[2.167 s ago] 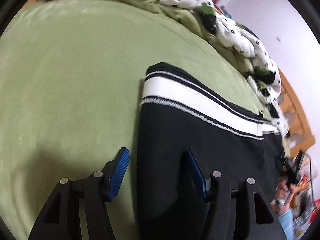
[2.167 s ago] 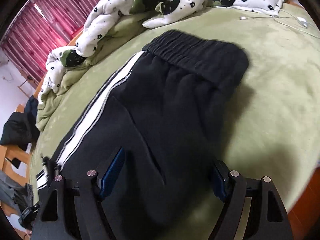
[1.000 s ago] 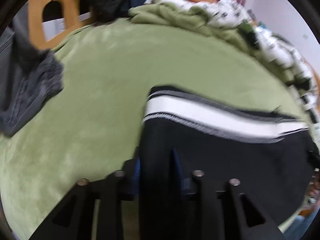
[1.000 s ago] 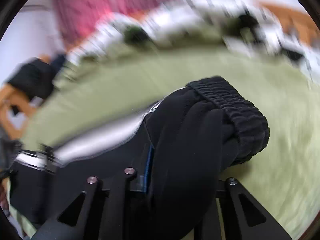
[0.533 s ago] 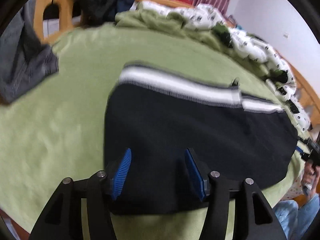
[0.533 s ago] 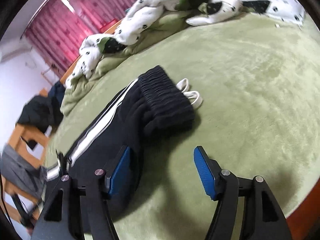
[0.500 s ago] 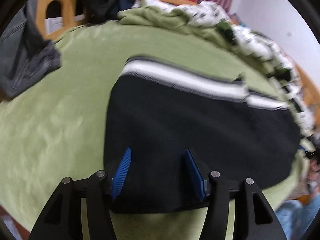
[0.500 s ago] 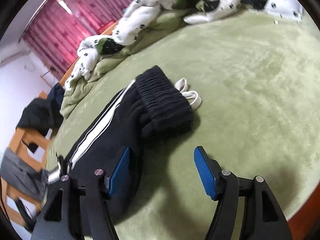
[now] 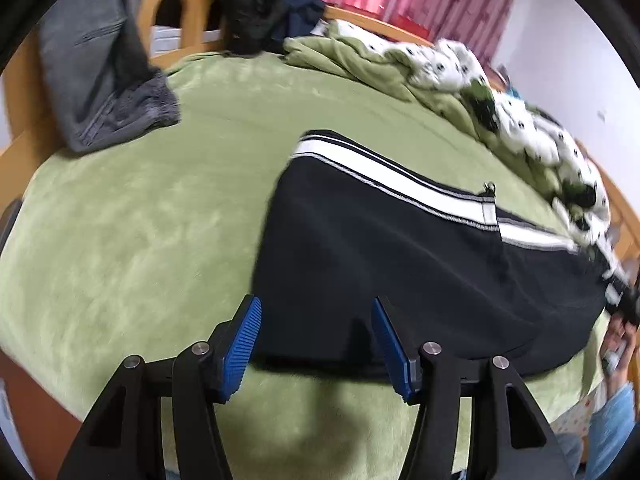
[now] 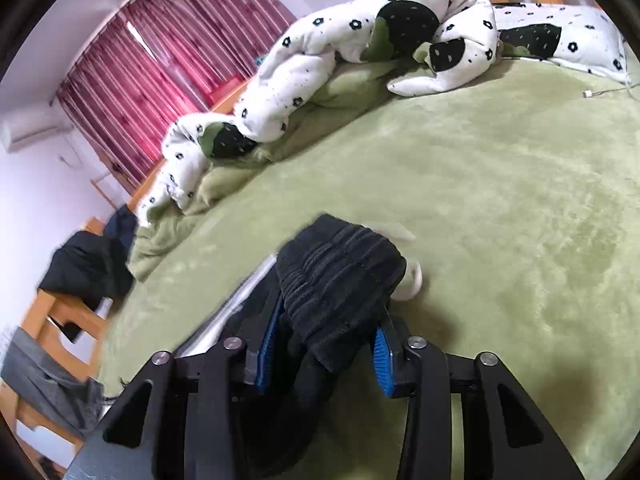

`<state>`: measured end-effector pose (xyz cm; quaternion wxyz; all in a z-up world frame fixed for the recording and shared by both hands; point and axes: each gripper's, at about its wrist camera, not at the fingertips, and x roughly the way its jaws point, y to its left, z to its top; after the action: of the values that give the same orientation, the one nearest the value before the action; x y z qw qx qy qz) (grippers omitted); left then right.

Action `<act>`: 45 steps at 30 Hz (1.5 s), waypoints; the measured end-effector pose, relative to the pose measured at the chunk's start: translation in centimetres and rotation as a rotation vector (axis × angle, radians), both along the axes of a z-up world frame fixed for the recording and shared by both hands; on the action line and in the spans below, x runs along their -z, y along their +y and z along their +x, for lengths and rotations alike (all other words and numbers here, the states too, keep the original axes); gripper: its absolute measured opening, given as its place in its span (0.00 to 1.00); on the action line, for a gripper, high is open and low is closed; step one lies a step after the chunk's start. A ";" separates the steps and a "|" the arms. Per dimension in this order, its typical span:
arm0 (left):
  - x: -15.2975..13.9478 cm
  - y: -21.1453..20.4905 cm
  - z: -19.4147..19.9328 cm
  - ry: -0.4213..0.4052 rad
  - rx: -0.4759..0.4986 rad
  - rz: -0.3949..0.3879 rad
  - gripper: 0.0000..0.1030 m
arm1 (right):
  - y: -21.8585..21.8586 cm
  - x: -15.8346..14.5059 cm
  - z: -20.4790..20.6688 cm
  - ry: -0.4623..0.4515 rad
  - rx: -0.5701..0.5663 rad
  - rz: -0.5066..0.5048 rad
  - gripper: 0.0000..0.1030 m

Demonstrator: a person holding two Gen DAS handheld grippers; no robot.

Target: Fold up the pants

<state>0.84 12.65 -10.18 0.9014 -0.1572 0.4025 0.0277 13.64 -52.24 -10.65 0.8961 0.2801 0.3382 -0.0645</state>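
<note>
Black pants with a white side stripe lie folded on the green bed cover. My left gripper is open and empty, hovering at the pants' near edge, fingers apart on either side of it. In the right wrist view my right gripper is closed around the bunched ribbed waistband of the pants, which sticks up between the blue pads. A white drawstring shows beside the waistband.
A white flowered duvet and green blanket are heaped along the far side of the bed. Grey clothes hang over the wooden bed frame at the left. A charging cable lies at the far right.
My right gripper went from open beside the waistband to closed on it. My left gripper stays open and has drawn back a little from the pants' near edge.
</note>
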 end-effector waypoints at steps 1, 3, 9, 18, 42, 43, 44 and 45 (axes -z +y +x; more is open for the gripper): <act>0.3 0.5 -0.5 0.003 -0.023 -0.013 0.57 | 0.5 0.5 0.0 0.042 -0.012 -0.045 0.46; 1.2 1.6 -1.1 0.022 -0.050 -0.057 0.57 | 1.3 1.4 -1.1 0.083 -0.048 -0.132 0.48; 4.8 4.9 -2.0 -0.009 -0.064 -0.411 0.57 | 3.7 -0.3 -6.4 0.081 -0.065 -0.341 0.56; 6.7 4.3 -0.7 -0.072 -0.108 -0.535 0.52 | 8.0 -1.0 -11.0 0.116 -0.112 -0.321 0.59; -6.3 -21.6 5.5 -0.166 0.468 -0.193 0.12 | 9.4 -5.0 -10.2 -0.008 -0.208 -0.324 0.64; -5.3 -23.1 5.6 -0.144 0.486 -0.185 0.12 | 8.8 -4.6 -10.3 0.001 -0.199 -0.313 0.64; -4.2 -24.9 5.8 -0.116 0.502 -0.167 0.12 | 8.4 -4.3 -10.5 0.001 -0.192 -0.305 0.64; -3.3 -25.9 5.7 -0.099 0.515 -0.155 0.12 | 7.7 -3.9 -10.7 -0.006 -0.178 -0.293 0.64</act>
<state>6.51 -13.25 -6.86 0.8826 -0.1193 0.3857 -0.2407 2.98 -44.56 -6.73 0.9305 0.1156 0.3461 -0.0325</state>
